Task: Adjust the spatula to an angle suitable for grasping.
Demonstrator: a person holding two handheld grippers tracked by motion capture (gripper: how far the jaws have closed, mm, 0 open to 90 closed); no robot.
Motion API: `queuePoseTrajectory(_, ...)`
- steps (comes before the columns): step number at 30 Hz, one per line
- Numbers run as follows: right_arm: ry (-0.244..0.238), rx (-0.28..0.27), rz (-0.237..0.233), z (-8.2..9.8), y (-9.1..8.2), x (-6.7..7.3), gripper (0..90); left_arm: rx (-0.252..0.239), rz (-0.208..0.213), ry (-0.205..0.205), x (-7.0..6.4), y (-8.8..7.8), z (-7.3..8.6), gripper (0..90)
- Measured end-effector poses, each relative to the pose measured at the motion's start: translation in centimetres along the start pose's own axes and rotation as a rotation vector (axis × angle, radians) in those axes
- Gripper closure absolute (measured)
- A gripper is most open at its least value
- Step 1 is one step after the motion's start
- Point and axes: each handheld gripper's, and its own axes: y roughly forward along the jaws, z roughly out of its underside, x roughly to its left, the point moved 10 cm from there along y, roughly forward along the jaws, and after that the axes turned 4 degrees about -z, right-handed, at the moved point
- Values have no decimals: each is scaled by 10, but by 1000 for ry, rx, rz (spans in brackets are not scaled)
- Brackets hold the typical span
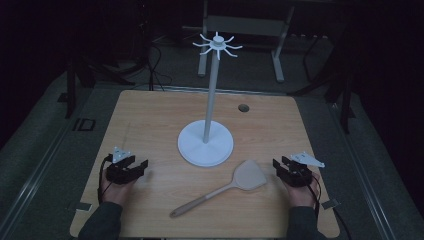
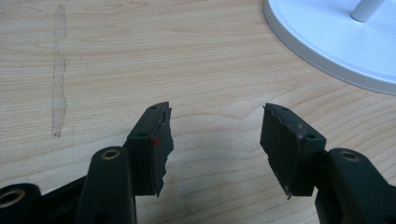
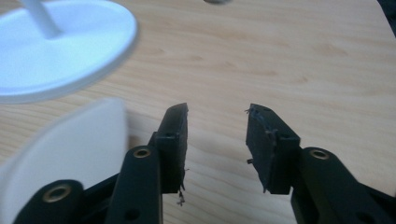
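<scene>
The pale beige spatula w/ a broad flat blade and long thin handle [image 1: 227,187] lies flat on the light wood surface [image 1: 150,120], near the front edge. Its blade points toward the right edge, its handle runs down toward the front-left. It's just in front of the white round-based hanging stand w/ a tall pole and hooked crown [image 1: 206,142], which sits mid-surface.

Right gripper [image 1: 281,163] rests near the right edge, just beside the blade; not touching it as far as I can tell. Its fingers [image 3: 175,140] stand roughly half open w/ nothing btwn them, only bare wood. The blade shows blurred at the left of the right gripper view [image 3: 70,149]. Left gripper [image 1: 140,165] sits near the left edge, well apart from the spatula. Its fingers [image 2: 154,144] are spread wide, empty, and the stand's base shows at the upper right [image 2: 336,42].

Likely job: pick up the spatula and hang it on the stand's crown.

Risks from here, as I judge them:
- Blade is thin and flat on the wood, so fingers could skid over it or push it away instead of getting under an edge.
- Grabbing at the blade end leaves the long handle swinging; it could pivot in the grip.
- Stand is close behind, so a swinging handle or a forearm could knock the pole and tip it.
- Hooks are small and high up; a misaligned approach could miss and drop the spatula.
</scene>
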Motion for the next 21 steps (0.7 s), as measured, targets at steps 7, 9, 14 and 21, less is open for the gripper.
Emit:
queuePoseTrajectory(7, -27, -5, -43, -8, 1, 13, 608, -4, 1, 3, -1, 0, -1, 434)
queuePoseTrajectory(9, -47, 9, -79, -6, 4, 23, 646, -6, 0, -3, 0, -1, -1, 434)
queuePoseTrajectory(14, -91, 32, -116, -1, 8, 34, 786, -8, 2, 2, 0, -1, -1, 434)
queuePoseTrajectory(21, -152, 105, -165, 10, 12, 49, 895, -8, 0, -4, 1, -1, -1, 434)
